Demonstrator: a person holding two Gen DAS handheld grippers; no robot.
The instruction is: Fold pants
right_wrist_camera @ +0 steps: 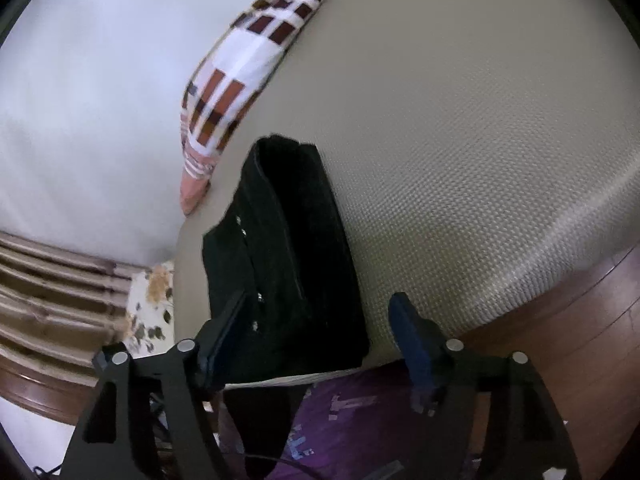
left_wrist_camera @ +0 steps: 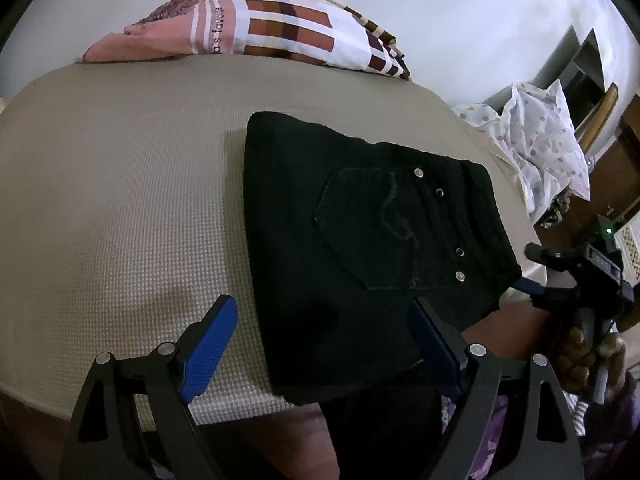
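Observation:
Black pants [left_wrist_camera: 360, 248] lie folded into a compact stack on the beige bed [left_wrist_camera: 120, 184], back pocket with metal rivets facing up. Their near corner hangs slightly over the bed's front edge. My left gripper [left_wrist_camera: 324, 336] is open, its blue pads either side of the stack's near-left edge, holding nothing. My right gripper [right_wrist_camera: 320, 328] is open just before the near end of the pants [right_wrist_camera: 288, 264], which look narrow from this side. The right gripper also shows in the left wrist view [left_wrist_camera: 532, 276] by the waistband corner.
A checked brown, pink and white pillow [left_wrist_camera: 264, 28] lies at the far edge of the bed, also in the right wrist view [right_wrist_camera: 240, 80]. A spotted white cloth [left_wrist_camera: 540, 140] hangs at the right. The wooden bed frame [right_wrist_camera: 580, 360] runs below the mattress. Purple clothing [right_wrist_camera: 352, 420] is below.

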